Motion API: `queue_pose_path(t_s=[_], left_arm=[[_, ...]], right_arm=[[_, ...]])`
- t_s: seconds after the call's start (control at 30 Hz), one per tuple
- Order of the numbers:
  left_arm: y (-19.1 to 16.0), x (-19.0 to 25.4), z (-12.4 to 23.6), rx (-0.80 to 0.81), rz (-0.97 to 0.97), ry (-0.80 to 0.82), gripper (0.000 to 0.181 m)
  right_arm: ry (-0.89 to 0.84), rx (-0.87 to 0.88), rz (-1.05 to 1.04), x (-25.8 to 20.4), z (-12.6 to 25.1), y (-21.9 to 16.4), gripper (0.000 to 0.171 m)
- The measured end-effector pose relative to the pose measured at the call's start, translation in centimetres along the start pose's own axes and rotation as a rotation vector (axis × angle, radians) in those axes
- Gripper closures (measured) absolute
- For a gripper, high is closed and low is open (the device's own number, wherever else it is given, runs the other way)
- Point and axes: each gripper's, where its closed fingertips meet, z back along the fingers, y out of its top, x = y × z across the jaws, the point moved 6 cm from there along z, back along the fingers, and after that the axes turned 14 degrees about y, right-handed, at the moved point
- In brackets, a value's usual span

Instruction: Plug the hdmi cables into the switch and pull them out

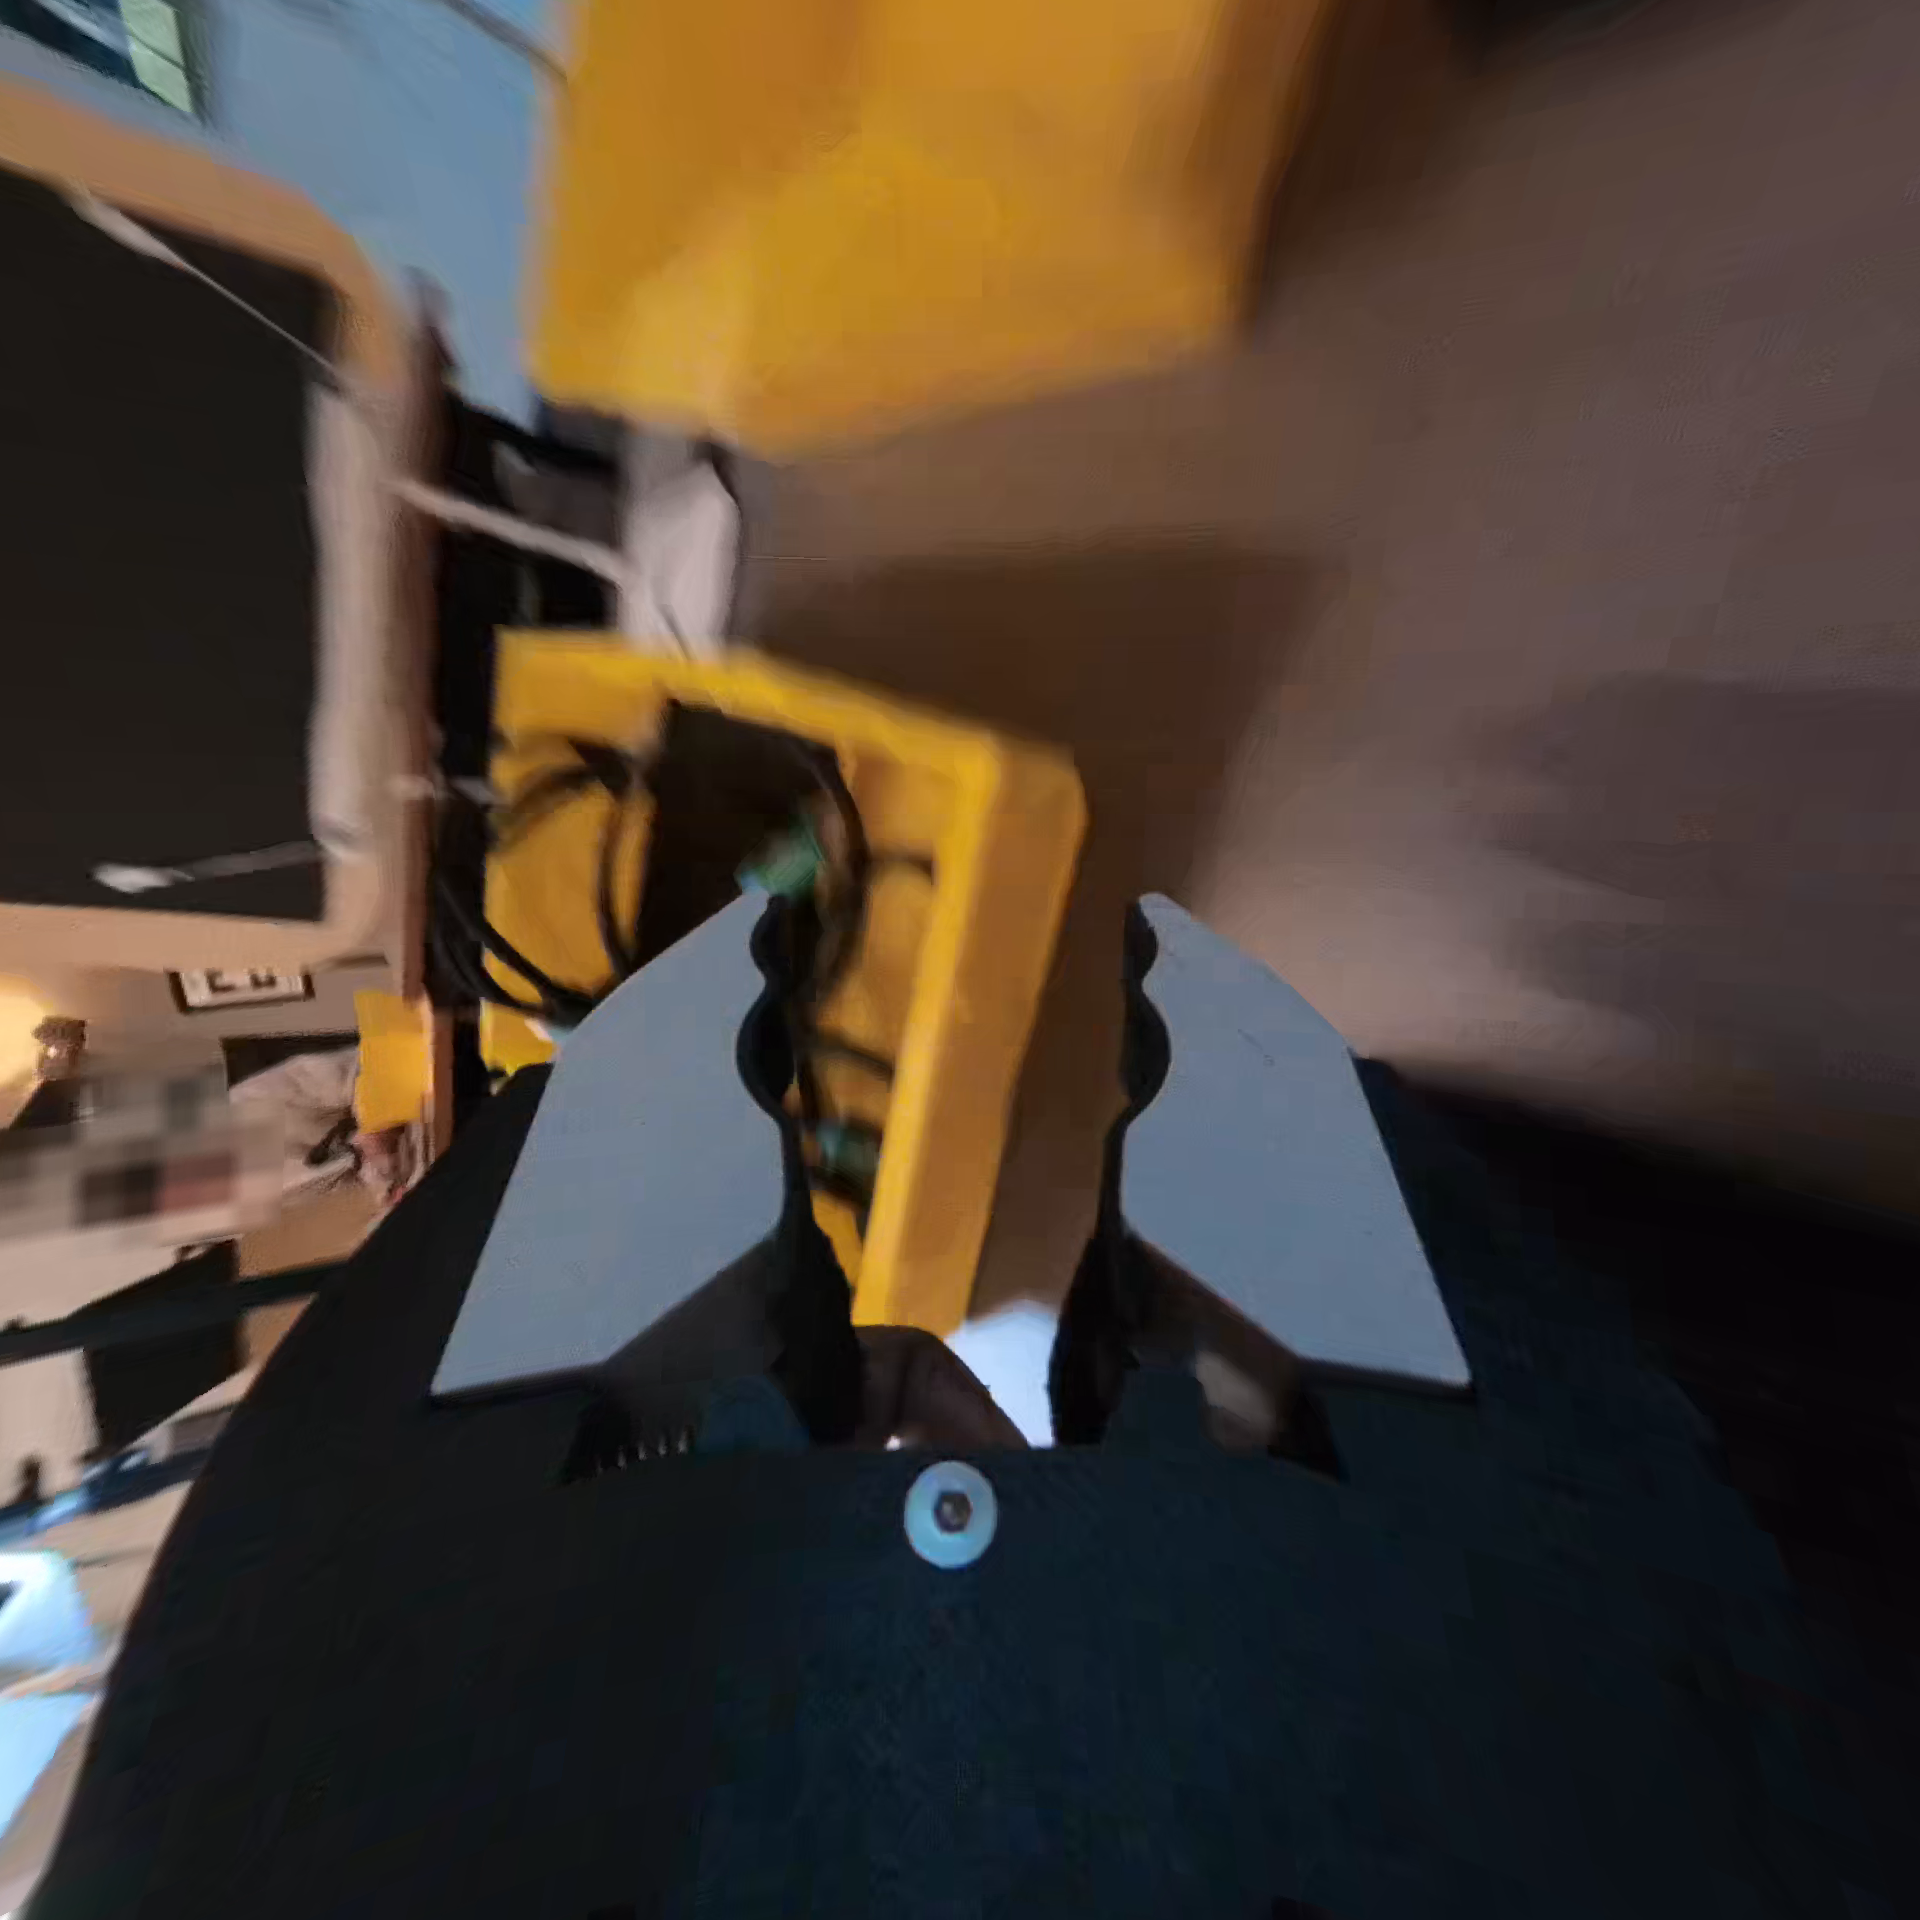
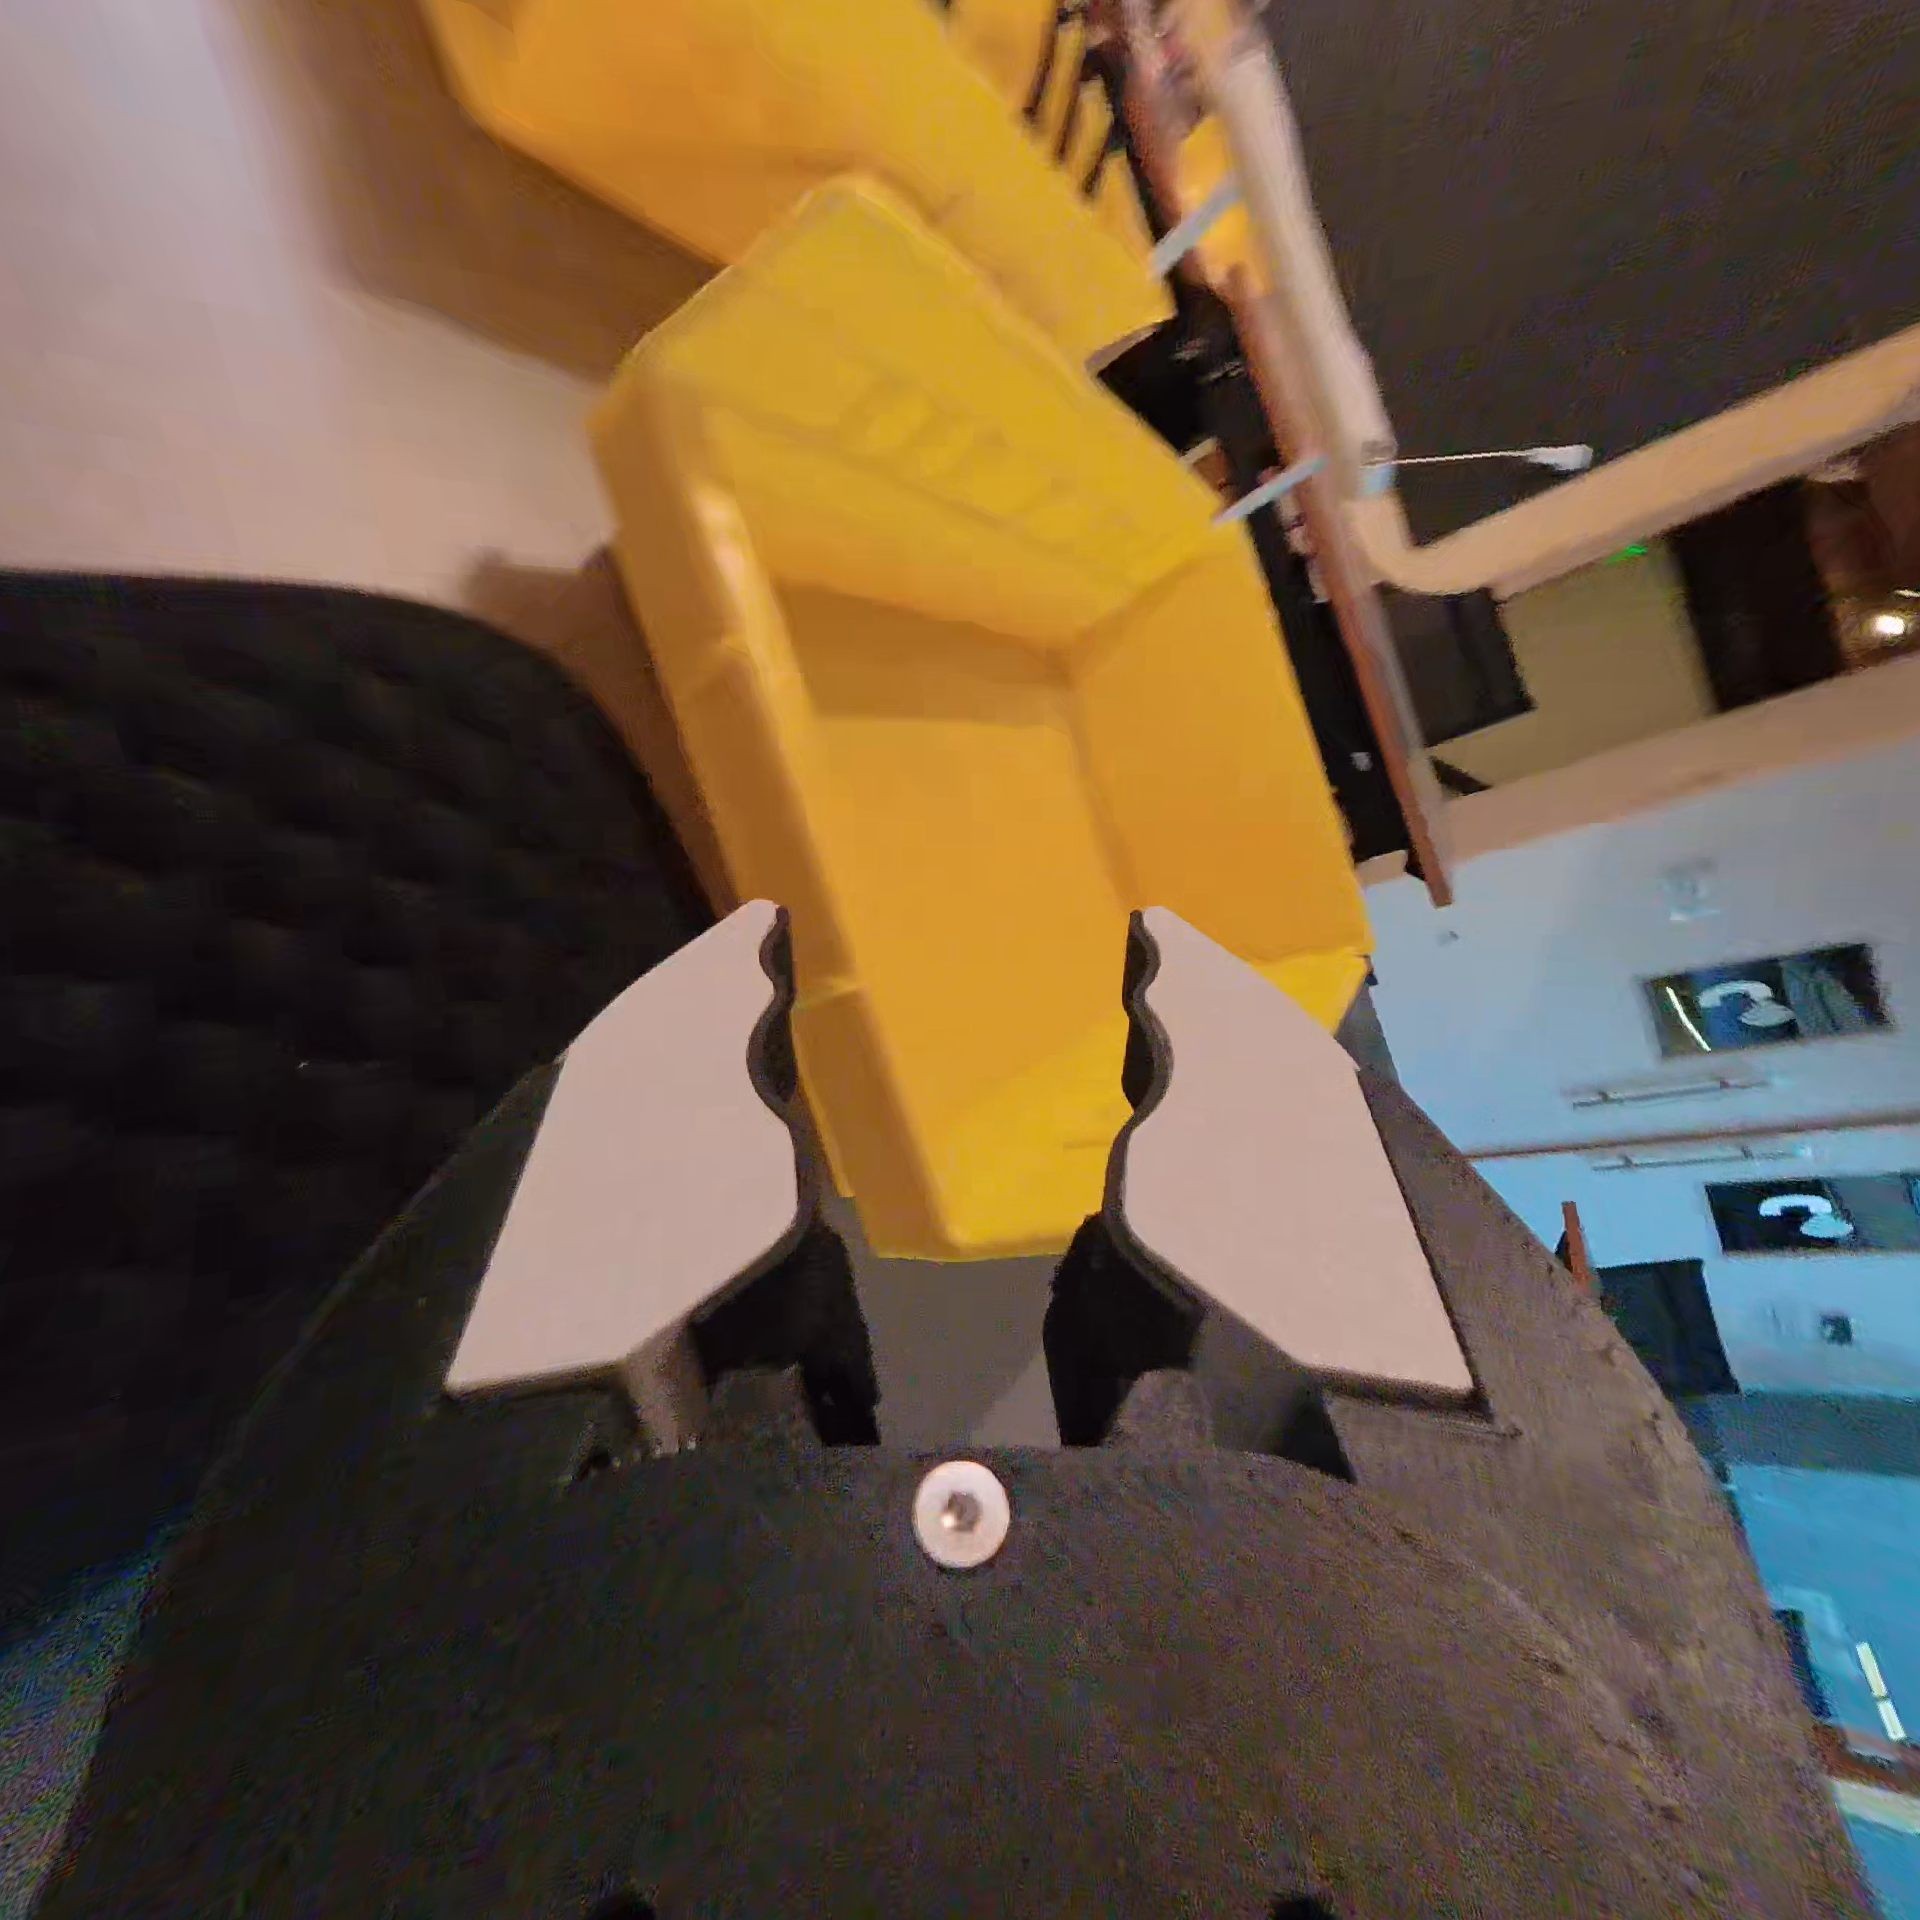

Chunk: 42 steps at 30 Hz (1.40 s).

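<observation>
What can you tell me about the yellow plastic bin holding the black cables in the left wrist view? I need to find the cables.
The yellow plastic bin is rectangular, open-topped, with thick walls, and blurred by motion. It lies just ahead of the open left gripper, beside a brown surface. Inside it are tangled black cables, a dark boxy item and something green, too blurred to identify. Nothing grips it.
</observation>
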Motion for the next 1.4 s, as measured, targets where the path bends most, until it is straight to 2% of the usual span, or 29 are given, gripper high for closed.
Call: queue_pose_path(t_s=[0.07, 0.1, 0.13, 0.2, 0.3, 0.37, 0.5, 0.63, 1.03, 1.17, 1.4], left_arm=[[-4.6, 0.4, -1.8, -0.166, -0.116, -0.005, 0.121], [-6.0, 0.4, -2.5, -0.190, -0.126, 0.005, 0.121], [-6.7, 0.6, -3.1, -0.182, -0.112, -0.012, 0.123], [-7.3, 1.1, -4.2, -0.139, -0.056, -0.062, 0.125], [-8.6, 0.9, -5.9, -0.142, -0.038, -0.028, 0.144], [-9.2, 0.5, -5.9, -0.195, 0.006, -0.038, 0.145], [-11.1, 0.1, -5.0, -0.293, 0.044, -0.030, 0.144], [-13.3, 0.1, -2.9, -0.348, 0.068, 0.003, 0.143], [-20.3, 0.8, 5.8, -0.512, 0.146, 0.102, 0.142], [-22.7, 1.1, 8.9, -0.487, 0.154, 0.139, 0.141], [-24.7, 2.4, 13.8, -0.413, 0.226, 0.240, 0.136]], right_arm=[[0.089, -0.152, 0.096, -1.4, -1.9, -0.5, 0.107], [0.096, -0.217, 0.132, -1.7, -2.7, -0.7, 0.109], [0.084, -0.246, 0.159, -1.8, -3.2, -0.6, 0.119], [0.077, -0.260, 0.202, -1.8, -3.9, -0.2, 0.123], [0.102, -0.313, 0.200, -1.5, -4.8, -0.2, 0.128], [0.135, -0.343, 0.167, -1.6, -5.1, -0.6, 0.140], [0.086, -0.359, 0.056, -1.1, -4.6, -1.9, 0.139], [0.046, -0.436, -0.006, -0.7, -2.7, -4.4, 0.138], [-0.052, -0.502, -0.089, -0.6, 3.5, -11.2, 0.137], [-0.056, -0.520, -0.100, -1.1, 6.2, -13.2, 0.138], [-0.036, -0.430, -0.125, -3.0, 10.5, -14.9, 0.137]])
